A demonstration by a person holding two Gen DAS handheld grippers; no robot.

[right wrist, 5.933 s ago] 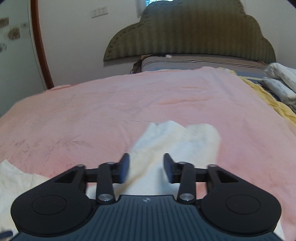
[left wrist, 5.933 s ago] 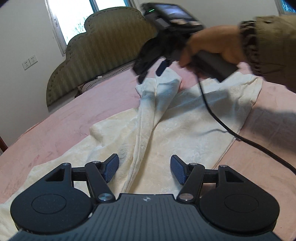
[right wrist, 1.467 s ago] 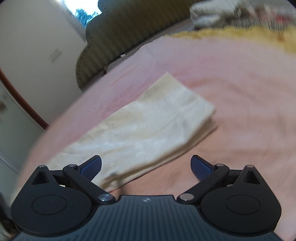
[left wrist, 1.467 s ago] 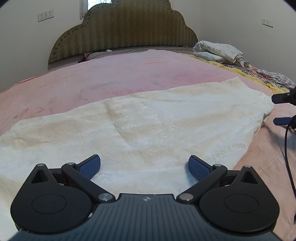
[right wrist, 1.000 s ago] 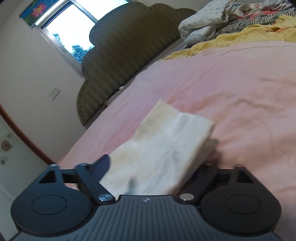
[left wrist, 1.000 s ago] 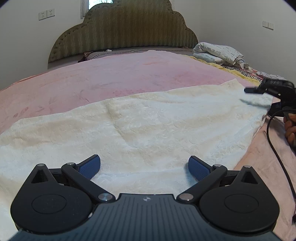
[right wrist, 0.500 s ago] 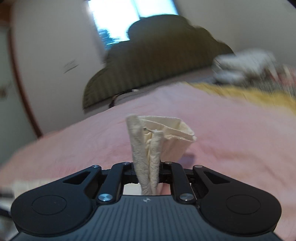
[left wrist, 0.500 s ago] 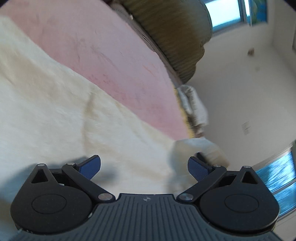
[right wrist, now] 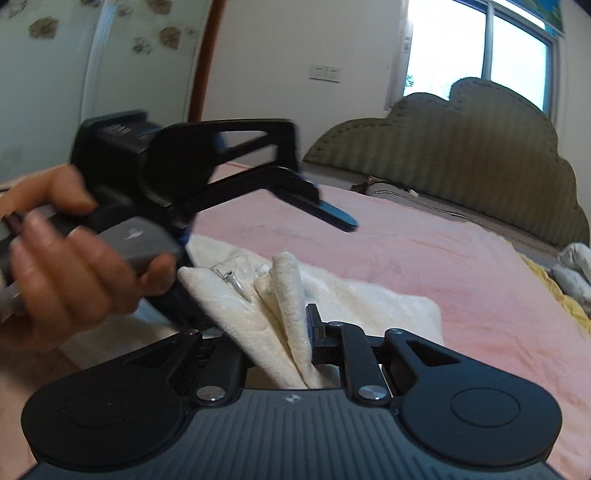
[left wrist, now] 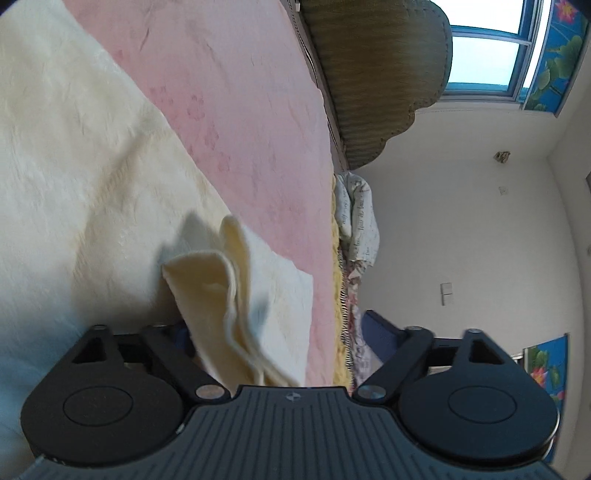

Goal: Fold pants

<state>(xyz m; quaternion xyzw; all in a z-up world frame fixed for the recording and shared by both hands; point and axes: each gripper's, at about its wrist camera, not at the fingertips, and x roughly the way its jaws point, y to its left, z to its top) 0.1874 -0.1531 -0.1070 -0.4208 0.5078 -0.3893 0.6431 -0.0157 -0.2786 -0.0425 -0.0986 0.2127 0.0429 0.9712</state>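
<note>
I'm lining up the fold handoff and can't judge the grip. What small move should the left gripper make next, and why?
Probably finish closing the left gripper on the pants before moving either hand. Its jaws are closing with the lifted cream edge between them, but the pads are not yet pressed on it. The right gripper is shut on that bunched edge, so the cloth is held up meanwhile.

A wide bed (right wrist: 424,240) under a pink cover fills the room, and behind it rises a scalloped olive headboard (right wrist: 461,122). Daylight pours in through the window (right wrist: 476,48) above it, pale and bright. White walls (left wrist: 480,221) all round, a socket plate (right wrist: 325,72) beside the window. A brown door frame (right wrist: 207,62) stands to the left, with leaf-like decals (right wrist: 44,27) on the wall past it. Rolled bedding (right wrist: 574,269) lies at the bed's far right edge.
</note>
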